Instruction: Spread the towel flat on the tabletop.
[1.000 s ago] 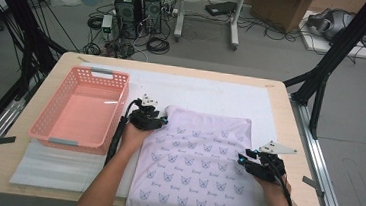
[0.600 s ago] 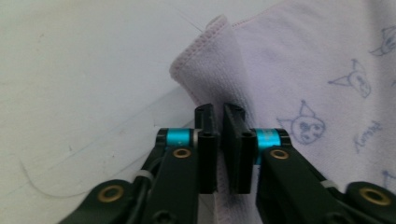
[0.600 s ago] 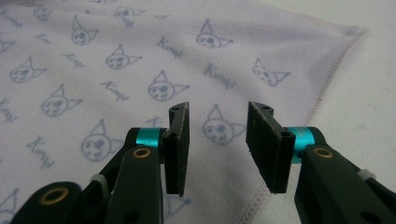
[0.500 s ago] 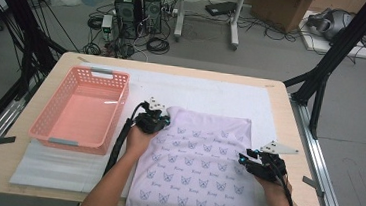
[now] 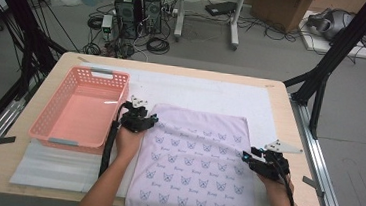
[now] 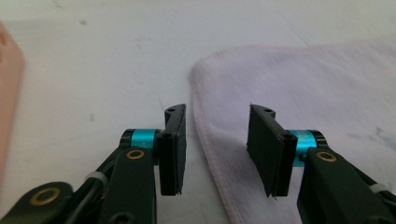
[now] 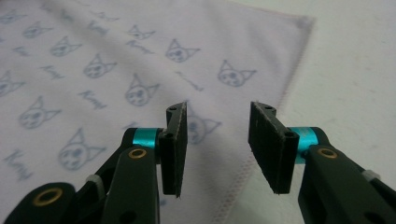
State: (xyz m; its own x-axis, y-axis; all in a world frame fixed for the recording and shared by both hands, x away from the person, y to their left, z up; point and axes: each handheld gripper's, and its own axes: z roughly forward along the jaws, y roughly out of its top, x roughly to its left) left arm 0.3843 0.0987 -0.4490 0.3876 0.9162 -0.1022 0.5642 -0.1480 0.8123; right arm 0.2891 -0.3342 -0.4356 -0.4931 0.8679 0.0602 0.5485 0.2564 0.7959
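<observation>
Left gripper (image 5: 150, 121) jaws reopened; released towel (image 5: 200, 170)

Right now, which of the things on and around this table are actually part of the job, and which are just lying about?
In the job:
- pale lilac cat-print cloth
- left gripper, open at the cloth's far corner
- right gripper, open over its right edge

Lying about:
- empty pink plastic basket
- black computer towers
- cardboard box

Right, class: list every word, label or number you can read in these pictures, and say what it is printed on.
Towel: a short script word repeats between the cat faces, too blurred to read for certain.
Basket, grippers, computer towers: no readable text.
</observation>
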